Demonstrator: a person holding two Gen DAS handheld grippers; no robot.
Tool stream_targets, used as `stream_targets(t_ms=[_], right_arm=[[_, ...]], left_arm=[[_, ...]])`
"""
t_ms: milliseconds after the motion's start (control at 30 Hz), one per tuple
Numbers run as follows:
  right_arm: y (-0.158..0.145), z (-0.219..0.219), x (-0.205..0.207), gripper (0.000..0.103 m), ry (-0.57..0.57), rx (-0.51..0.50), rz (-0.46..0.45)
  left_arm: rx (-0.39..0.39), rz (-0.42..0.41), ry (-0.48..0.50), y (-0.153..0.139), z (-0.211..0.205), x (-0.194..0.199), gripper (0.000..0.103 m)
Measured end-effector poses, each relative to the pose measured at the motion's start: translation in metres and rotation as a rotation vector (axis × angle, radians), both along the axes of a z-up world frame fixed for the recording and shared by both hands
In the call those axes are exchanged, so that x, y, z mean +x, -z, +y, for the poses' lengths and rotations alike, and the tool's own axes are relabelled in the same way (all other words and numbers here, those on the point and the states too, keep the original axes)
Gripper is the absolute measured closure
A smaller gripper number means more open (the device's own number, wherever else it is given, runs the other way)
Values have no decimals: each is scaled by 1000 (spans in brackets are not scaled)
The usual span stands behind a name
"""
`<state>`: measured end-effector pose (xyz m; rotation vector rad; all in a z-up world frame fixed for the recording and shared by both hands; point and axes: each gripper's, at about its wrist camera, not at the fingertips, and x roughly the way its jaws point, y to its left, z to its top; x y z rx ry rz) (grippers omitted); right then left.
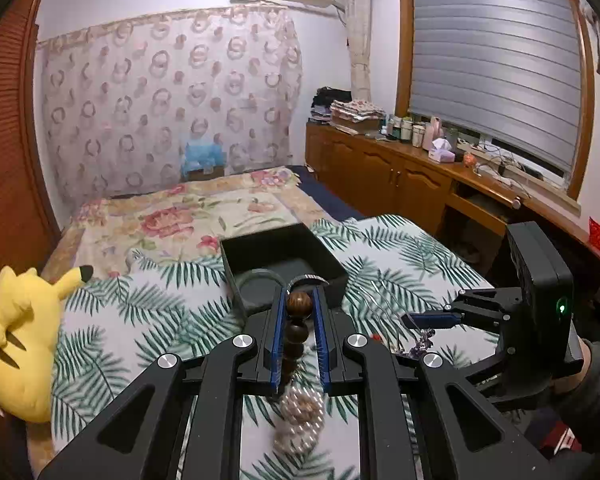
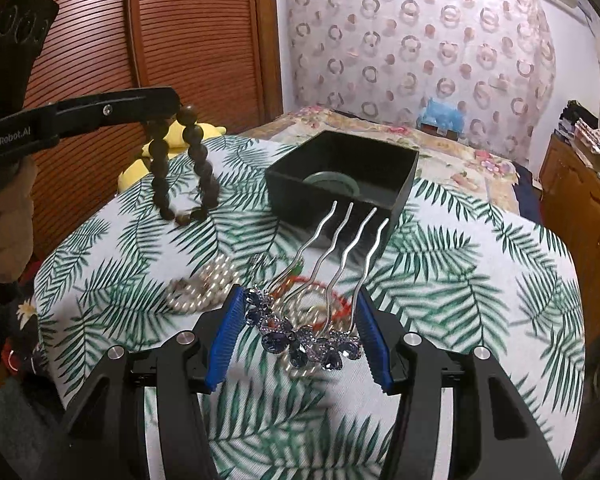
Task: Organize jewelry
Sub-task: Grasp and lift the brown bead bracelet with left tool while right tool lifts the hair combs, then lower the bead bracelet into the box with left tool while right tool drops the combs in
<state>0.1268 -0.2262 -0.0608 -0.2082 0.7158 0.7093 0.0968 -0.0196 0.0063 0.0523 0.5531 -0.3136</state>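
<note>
Two grippers up over the palm-leaf print cloth (image 2: pixel 460 280), both loaded. Left gripper (image 1: pixel 299 304): blue ribbed pads nearly together, pinching the top bead of a dark brown wooden bead bracelet (image 2: pixel 182 164); the rest of the loop hangs down from the pads, and in the right wrist view its bottom beads look to be at or just on the cloth, contact unclear. Right gripper (image 2: pixel 302 336): jaws about half spread, clamped across the jewelled head of a silver four-prong hair comb with blue-purple rhinestone butterflies (image 2: pixel 304 340); prongs stick up and forward, tips pointing toward the box. Open black square box (image 2: pixel 340 184) sits on the cloth ahead of both grippers, well clear of the bracelet; a grey-green ring-shaped bangle (image 2: pixel 332 182) lies flat inside it on the bottom. On the cloth under and just ahead of the right gripper: white pearl strand (image 2: pixel 204 280), blurred, bunched in a loose pile, and a red-orange cord bracelet (image 2: pixel 324 284) partly hidden behind the comb prongs. Yellow plush toy (image 1: pixel 20 340) lies at the left edge of the bed, beside the cloth. A dark-sleeved hand (image 1: pixel 580 368) holds the right gripper's body, seen in the left wrist view.
</note>
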Motion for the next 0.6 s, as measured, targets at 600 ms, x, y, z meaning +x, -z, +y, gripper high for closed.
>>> stream_targets(t_ms=[600], right_arm=[[-28, 23, 105, 45, -35, 9, 8]], left_arm=[[-13, -11, -16, -36, 12, 75, 91]])
